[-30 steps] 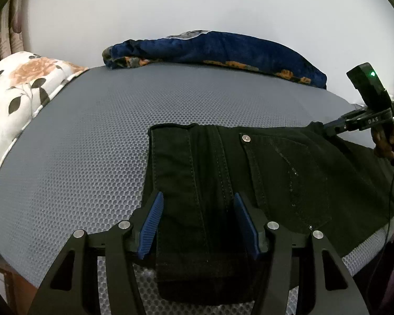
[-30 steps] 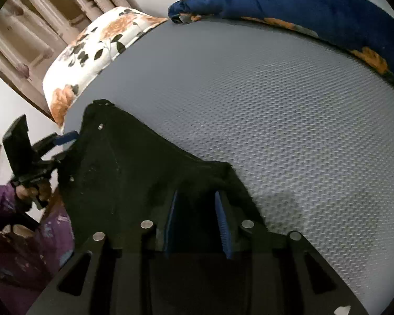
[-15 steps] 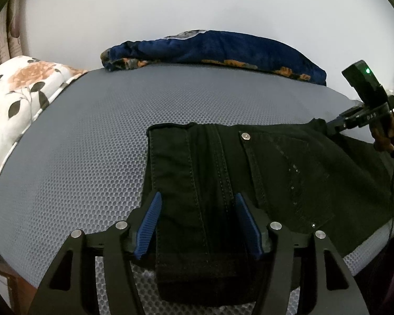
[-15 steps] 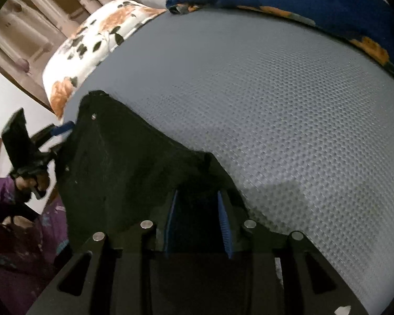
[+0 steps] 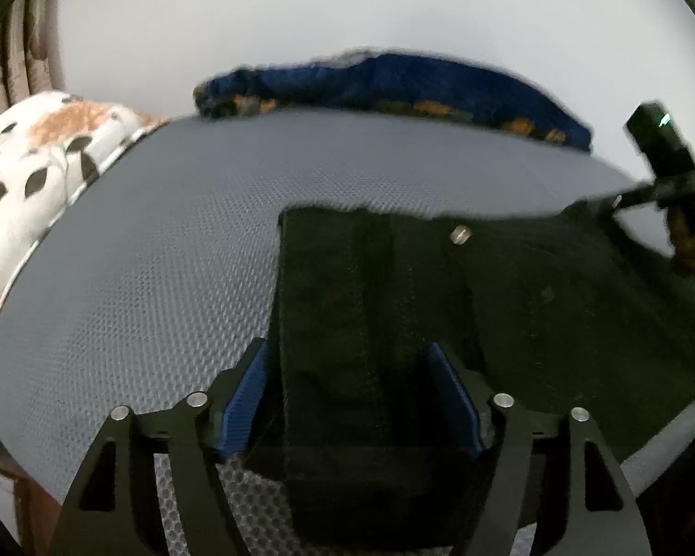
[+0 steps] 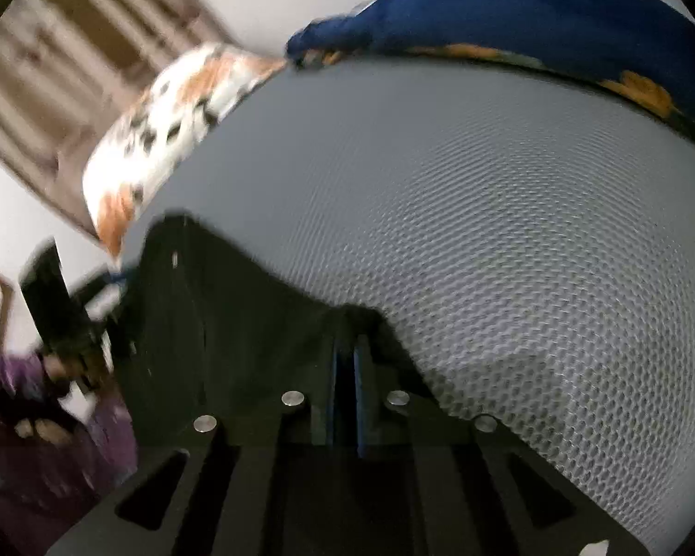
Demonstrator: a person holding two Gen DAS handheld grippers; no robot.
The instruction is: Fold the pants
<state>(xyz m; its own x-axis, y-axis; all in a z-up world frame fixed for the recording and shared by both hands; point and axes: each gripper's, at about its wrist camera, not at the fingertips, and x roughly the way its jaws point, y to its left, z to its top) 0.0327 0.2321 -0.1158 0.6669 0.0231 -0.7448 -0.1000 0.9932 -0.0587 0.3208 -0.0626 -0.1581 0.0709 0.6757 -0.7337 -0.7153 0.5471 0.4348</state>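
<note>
Black pants [image 5: 509, 306] lie flat across the near edge of a grey mesh mattress [image 5: 171, 250], waistband with its metal button at the left. My left gripper [image 5: 352, 394] is open, its blue pads straddling the waistband end of the pants. My right gripper [image 6: 346, 361] is shut on the far edge of the pants [image 6: 236, 324], pinching a fold of black cloth. The right gripper also shows in the left wrist view [image 5: 611, 201], at the pants' far right corner. The left gripper shows blurred in the right wrist view [image 6: 116, 278].
A floral pillow [image 5: 28, 171] lies at the mattress's left end. A folded blue blanket [image 5: 394, 85] lies along the white wall at the back. The mattress's front edge runs just below the pants. Wooden furniture [image 6: 60, 74] stands behind the pillow.
My right gripper's jaws have closed onto the pants' edge. Both views have shifted and blurred with motion. The left gripper stays open over the waistband.
</note>
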